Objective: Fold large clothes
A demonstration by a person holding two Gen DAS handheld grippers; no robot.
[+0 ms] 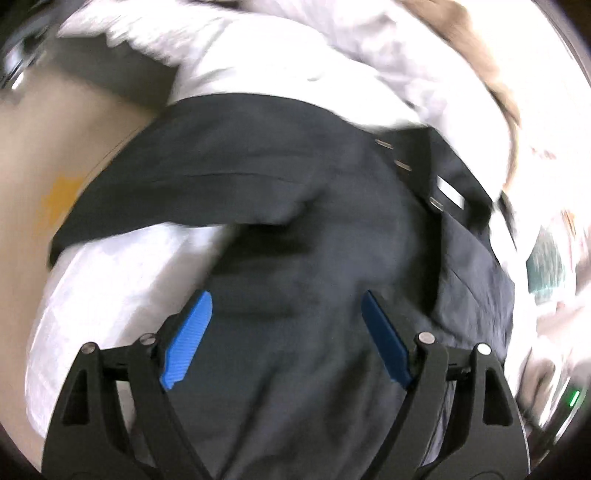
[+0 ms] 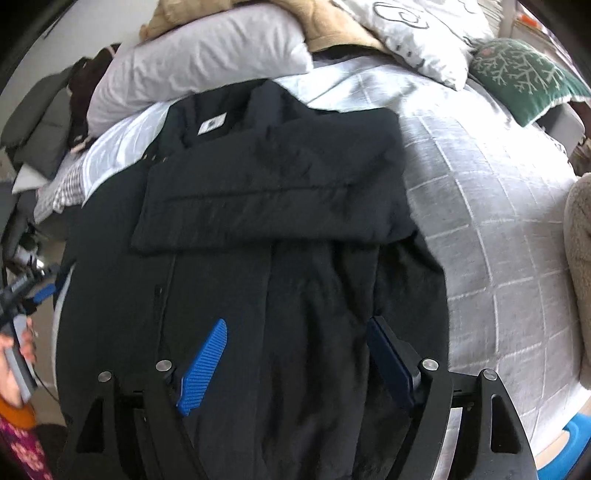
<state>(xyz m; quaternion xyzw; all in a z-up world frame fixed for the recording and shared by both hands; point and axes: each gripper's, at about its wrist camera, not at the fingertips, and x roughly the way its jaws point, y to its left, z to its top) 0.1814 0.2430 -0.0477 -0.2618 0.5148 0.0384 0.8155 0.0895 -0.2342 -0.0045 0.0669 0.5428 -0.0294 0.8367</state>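
A large black jacket [image 2: 273,206] lies spread on a bed covered by a white grid-patterned quilt [image 2: 491,229]. One sleeve [image 2: 266,195] is folded across its chest, and a white label [image 2: 211,123] shows at the collar. My right gripper [image 2: 297,332] hovers over the jacket's lower half, jaws open, nothing between the blue pads. My left gripper [image 1: 286,306] hangs over the same jacket [image 1: 295,206] near its row of snaps [image 1: 402,164], jaws open and empty. In the right wrist view the left gripper [image 2: 40,288] appears at the left edge, held by a hand.
Pillows [image 2: 199,59] and a beige blanket [image 2: 332,26] are piled at the head of the bed. A green patterned cushion [image 2: 524,74] lies at the far right, and a fuzzy beige thing [image 2: 580,280] at the right edge. Bare floor [image 1: 48,155] borders the bed's left side.
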